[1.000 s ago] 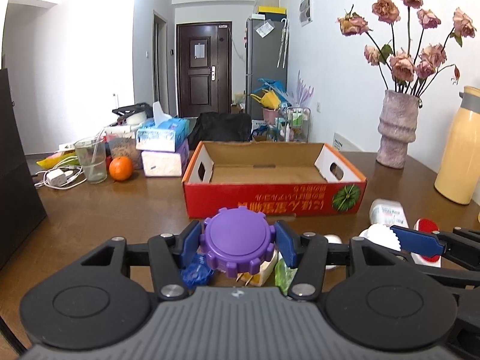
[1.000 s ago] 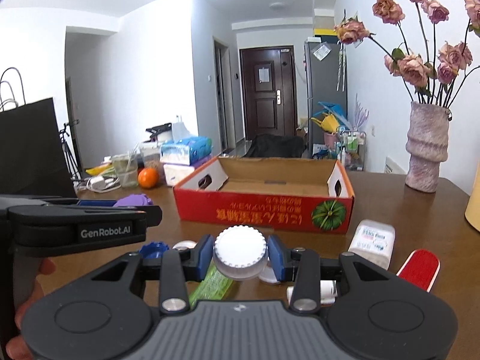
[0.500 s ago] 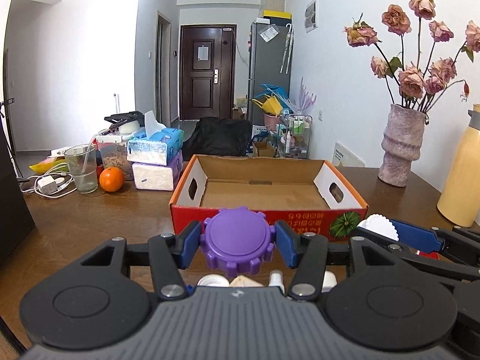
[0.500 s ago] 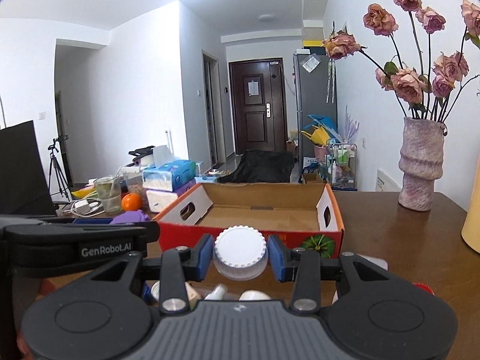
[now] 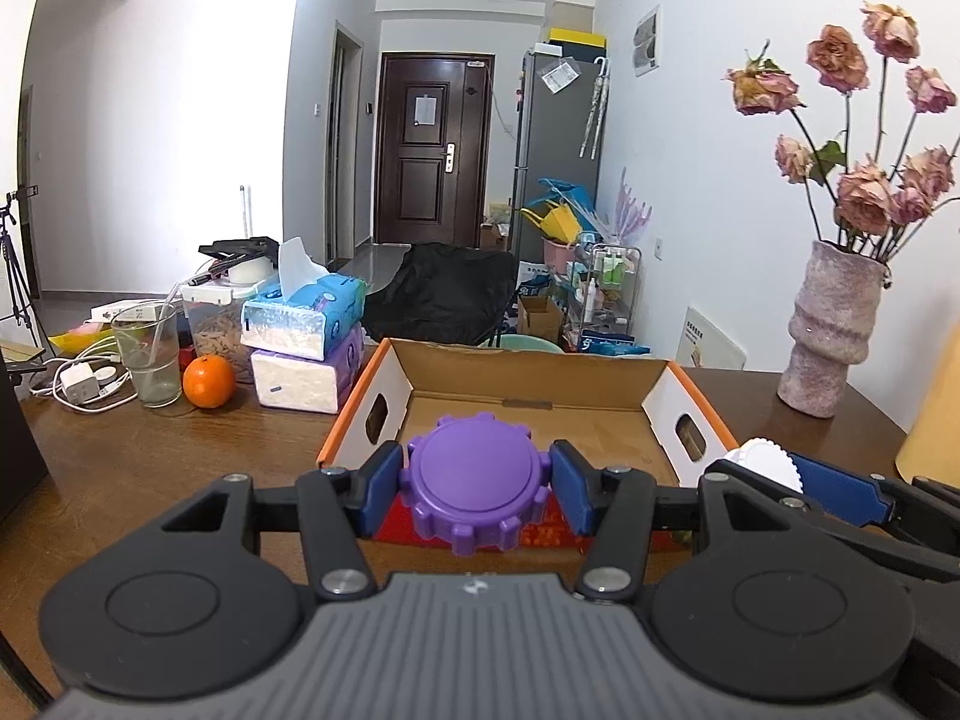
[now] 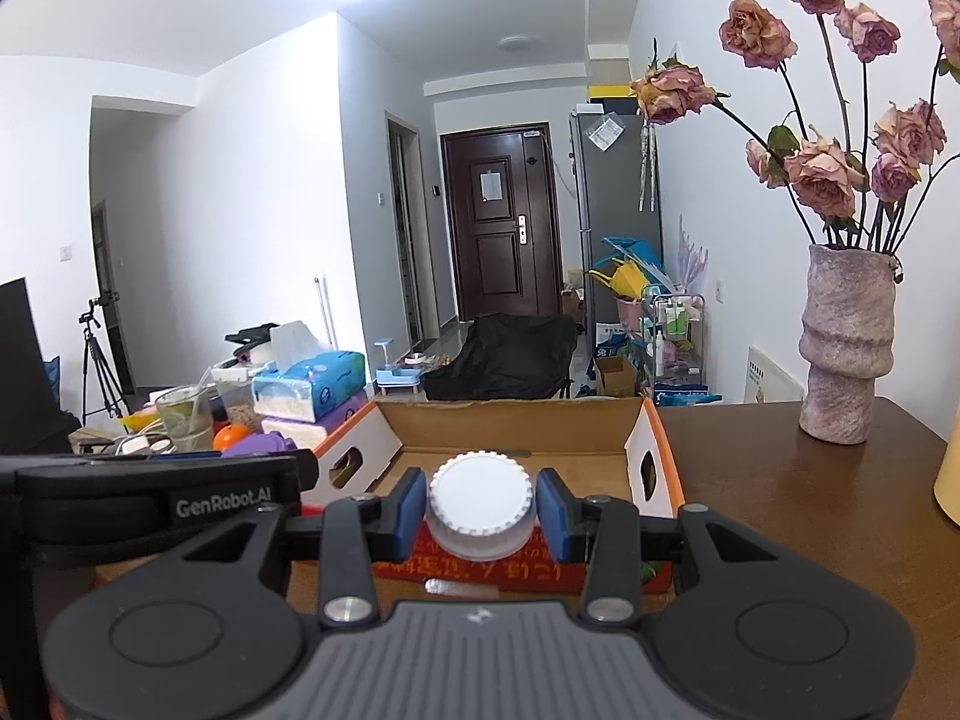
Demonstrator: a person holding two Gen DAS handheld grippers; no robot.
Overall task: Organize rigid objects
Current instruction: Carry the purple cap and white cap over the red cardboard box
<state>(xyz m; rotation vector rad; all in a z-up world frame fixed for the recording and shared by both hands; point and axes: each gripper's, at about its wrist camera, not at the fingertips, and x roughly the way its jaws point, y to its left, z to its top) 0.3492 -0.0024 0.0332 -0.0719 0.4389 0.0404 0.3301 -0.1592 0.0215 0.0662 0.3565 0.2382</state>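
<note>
**Two caps held at the box's near edge**

My left gripper (image 5: 477, 492) is clamped on a purple cap (image 5: 478, 489); its notched rim sits squeezed between the blue pads (image 5: 381, 495), face towards me. My right gripper (image 6: 480, 507) pinches a white cap (image 6: 480, 513) the same way, ribbed edge tight against both pads. From the left view I can also see the right gripper (image 5: 774, 471) off to the side, with the white cap (image 5: 771, 465) in it.

Both caps hang in the air just in front of the box (image 5: 534, 414), at its near red wall. The box (image 6: 516, 450) is open-topped cardboard with an orange rim and hand slots in its ends; what I can see of its floor is bare.

The box rests on a brown table (image 5: 150, 468). To its left stand two stacked tissue packs (image 5: 306, 342), an orange (image 5: 209, 381) and a glass (image 5: 149, 354) with a straw. On the right, well apart from the box, stands a vase (image 6: 846, 348) of dried roses. Something small and pale lies on the table by the box's near wall in the right view; I cannot tell what it is.
</note>
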